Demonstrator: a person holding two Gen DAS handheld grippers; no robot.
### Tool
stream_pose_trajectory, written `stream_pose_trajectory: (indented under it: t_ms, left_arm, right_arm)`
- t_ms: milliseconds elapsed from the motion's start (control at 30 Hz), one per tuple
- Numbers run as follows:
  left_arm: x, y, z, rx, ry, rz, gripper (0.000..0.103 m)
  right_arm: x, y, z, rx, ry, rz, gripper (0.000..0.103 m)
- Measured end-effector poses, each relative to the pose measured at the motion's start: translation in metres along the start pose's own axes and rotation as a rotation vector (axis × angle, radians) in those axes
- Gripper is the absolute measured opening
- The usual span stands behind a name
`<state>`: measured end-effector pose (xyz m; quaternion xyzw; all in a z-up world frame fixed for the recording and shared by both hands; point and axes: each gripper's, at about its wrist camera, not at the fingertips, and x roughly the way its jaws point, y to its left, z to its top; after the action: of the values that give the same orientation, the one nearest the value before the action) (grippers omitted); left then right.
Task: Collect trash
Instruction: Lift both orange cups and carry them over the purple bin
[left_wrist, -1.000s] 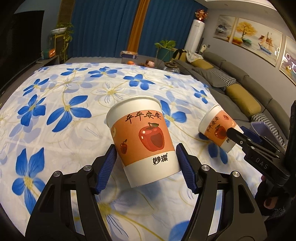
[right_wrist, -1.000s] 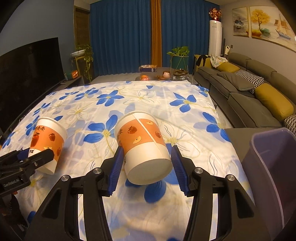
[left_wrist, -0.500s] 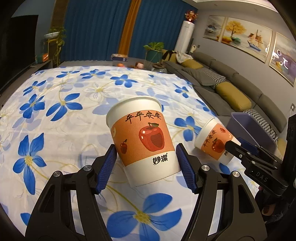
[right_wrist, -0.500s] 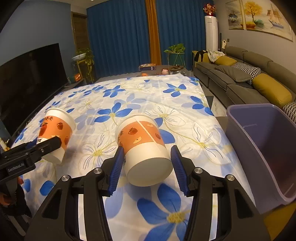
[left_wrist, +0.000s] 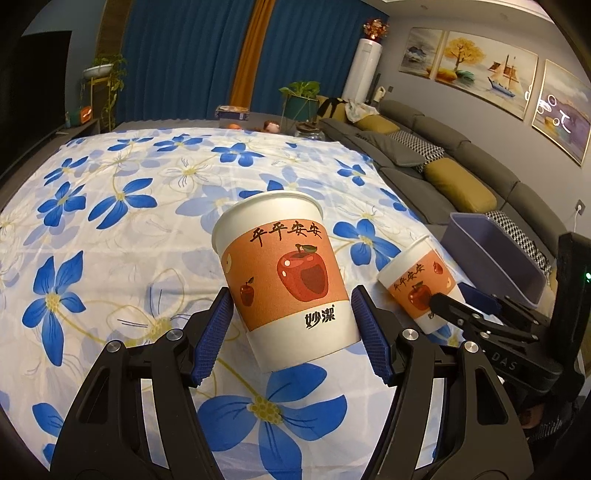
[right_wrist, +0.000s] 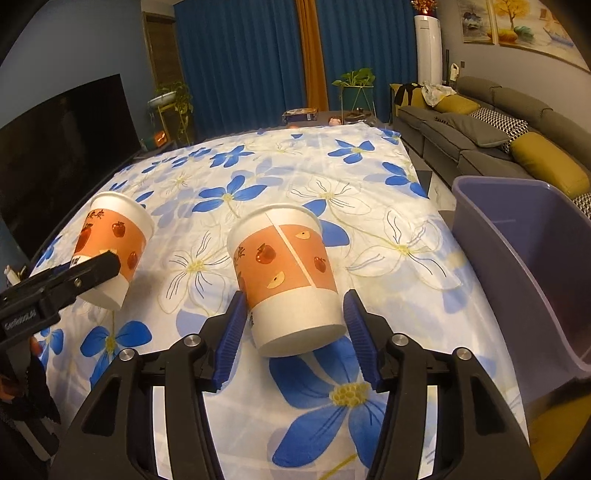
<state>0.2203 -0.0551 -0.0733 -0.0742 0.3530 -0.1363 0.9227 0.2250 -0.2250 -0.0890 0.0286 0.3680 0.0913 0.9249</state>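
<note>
The left gripper (left_wrist: 293, 326) has its blue pads (left_wrist: 212, 339) clamped on the lower wall of a paper cup (left_wrist: 282, 280) printed with a red apple. That cup sits upright between the jaws, rim tipped slightly away, above the flowered cloth (left_wrist: 110, 229).

To its right, the right gripper (right_wrist: 293, 332) has a second paper cup (right_wrist: 286, 277) between its jaws, base towards the camera. These jaws are opening: a narrow gap shows between the right-hand pad (right_wrist: 360, 336) and the cup's wall, while the left-hand pad is at, or just off, the cup; the pictures do not settle which.

Further right of those jaws, beside the cloth's edge, stands a lilac plastic bin (right_wrist: 524, 266); the cup is not yet over it.
</note>
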Motion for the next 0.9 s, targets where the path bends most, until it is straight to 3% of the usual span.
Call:
stream_pose_trajectory:
  t_ms: [367,667,900]
  left_arm:
    - [0.003,-0.003,-0.001,0.012,0.006,-0.003,0.065]
    - [-0.004,-0.023,0.006,0.053,-0.022,-0.029,0.065]
    - [-0.006,-0.074,0.022,0.140,-0.053,-0.100,0.065]
  right_arm:
    - [0.009,0.006,0.002,-0.029,0.001,-0.004,0.056]
    - [-0.028,-0.010,0.002,0.023,-0.087,-0.028,0.056]
    - [-0.073,-0.046,0.005,0.098,-0.184,-0.082,0.056]
